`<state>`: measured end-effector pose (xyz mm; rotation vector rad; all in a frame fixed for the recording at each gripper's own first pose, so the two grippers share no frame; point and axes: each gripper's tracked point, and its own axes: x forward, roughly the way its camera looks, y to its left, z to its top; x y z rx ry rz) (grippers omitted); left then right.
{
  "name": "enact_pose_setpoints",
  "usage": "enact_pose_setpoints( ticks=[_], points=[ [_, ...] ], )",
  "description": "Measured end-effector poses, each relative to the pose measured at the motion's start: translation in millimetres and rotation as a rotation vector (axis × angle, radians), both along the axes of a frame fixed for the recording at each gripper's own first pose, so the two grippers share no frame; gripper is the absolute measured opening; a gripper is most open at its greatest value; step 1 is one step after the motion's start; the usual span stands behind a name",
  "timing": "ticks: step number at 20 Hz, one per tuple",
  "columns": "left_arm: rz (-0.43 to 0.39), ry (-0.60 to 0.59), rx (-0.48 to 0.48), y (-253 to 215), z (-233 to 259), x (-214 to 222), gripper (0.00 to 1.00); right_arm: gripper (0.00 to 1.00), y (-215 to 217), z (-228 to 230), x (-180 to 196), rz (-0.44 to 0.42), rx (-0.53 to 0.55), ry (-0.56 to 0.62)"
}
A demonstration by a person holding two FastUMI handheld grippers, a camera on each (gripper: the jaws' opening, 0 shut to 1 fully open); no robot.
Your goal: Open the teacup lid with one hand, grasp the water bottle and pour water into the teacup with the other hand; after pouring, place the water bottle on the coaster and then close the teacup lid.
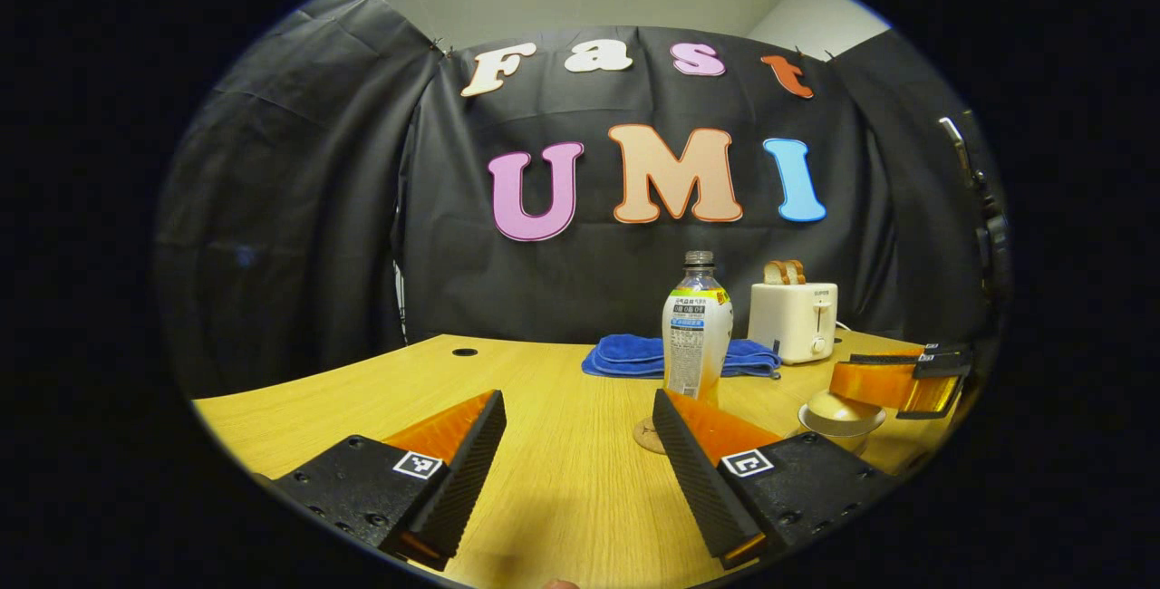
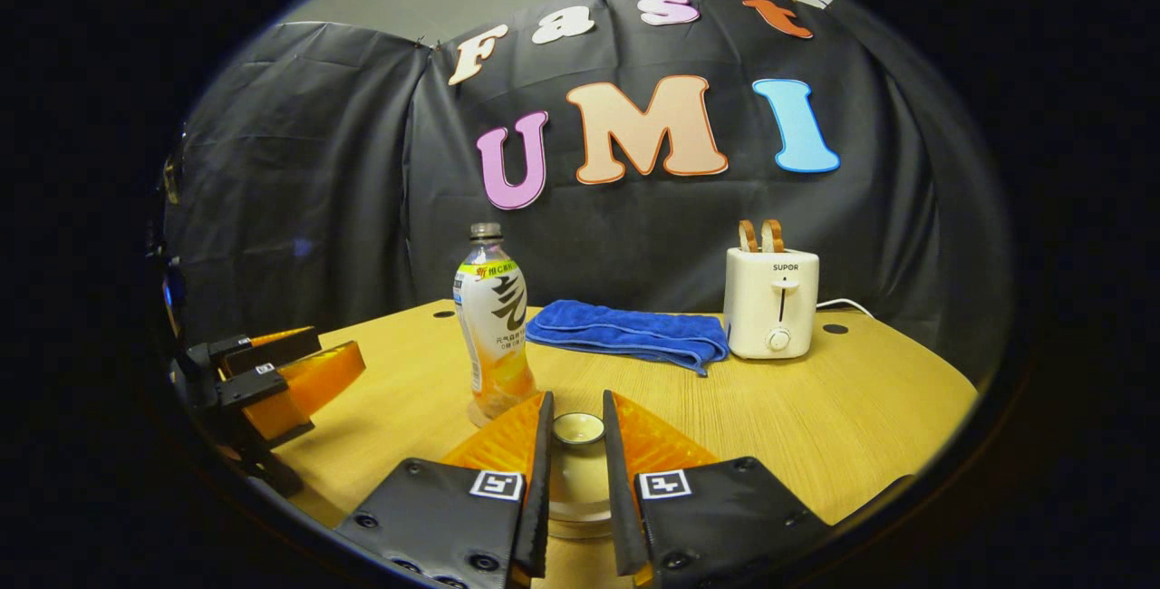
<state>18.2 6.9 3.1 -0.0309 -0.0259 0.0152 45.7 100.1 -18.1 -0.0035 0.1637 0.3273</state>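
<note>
- Left gripper view: the left gripper (image 1: 580, 444) hangs low over the wooden desk (image 1: 381, 390) with its fingers spread wide and nothing between them.
- Beyond its fingers stands the water bottle (image 1: 696, 326), upright, its cap off, on a round cork coaster (image 1: 647, 437).
- Just right of the bottle sits the teacup (image 1: 843, 421) with its domed lid on. The right gripper (image 1: 906, 381) is above and right of the cup; whether it touches the lid cannot be told here.
- Behind the bottle lies a folded blue towel (image 1: 634, 355), and right of the towel a white toaster (image 1: 796, 321) with two bread slices standing in it.
- Right gripper view: the right gripper (image 2: 575, 430) has its fingers narrowed, one on each side of the knob of the teacup lid (image 2: 578, 471). They are very close to the knob; contact cannot be confirmed.
- The water bottle (image 2: 494, 335) stands just left of and behind the cup.
- The blue towel (image 2: 630, 333) lies right of the bottle, with the toaster (image 2: 772, 304) further right.
- The left gripper (image 2: 281, 371) hovers well left of the bottle, open.
</note>
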Motion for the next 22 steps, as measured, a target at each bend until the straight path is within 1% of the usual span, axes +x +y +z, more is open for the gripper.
enact_pose_setpoints(
  ticks=[4,10,11,12,13,17,18,20,22],
  points=[
    [0.012,0.036,0.019,1.1,-8.8,2.3,0.95,0.32,-0.6,-7.0,0.9,-0.002,-0.004,0.012],
    [0.016,0.032,0.027,0.8,-8.0,1.8,0.95,0.32,-1.7,-8.6,-2.4,-0.008,-0.008,0.011],
    [0.016,0.034,0.028,0.8,-7.6,2.0,0.97,0.32,-1.9,-8.8,-3.4,-0.009,-0.010,0.010],
    [0.018,0.033,0.027,1.4,-8.0,1.7,0.95,0.31,-2.6,-10.7,-3.5,-0.011,-0.008,0.012],
    [0.021,0.034,0.028,1.4,-7.7,1.7,0.95,0.31,-2.9,-10.8,-2.8,-0.012,-0.002,0.011],
    [0.027,0.034,0.028,3.3,-8.0,1.2,0.95,0.36,-6.2,-10.1,-3.5,-0.027,-0.001,0.011],
    [0.029,0.034,0.028,3.0,-8.5,1.9,0.97,0.45,-7.0,-10.2,-3.3,-0.029,-0.006,0.006],
    [0.031,0.034,0.027,4.1,-8.3,2.1,0.95,0.63,-2.4,-6.7,-7.2,-0.011,0.010,-0.005],
    [0.036,0.035,0.027,4.6,-8.5,2.2,0.95,0.81,-4.2,3.0,-11.0,-0.016,0.017,-0.038]
  ],
)
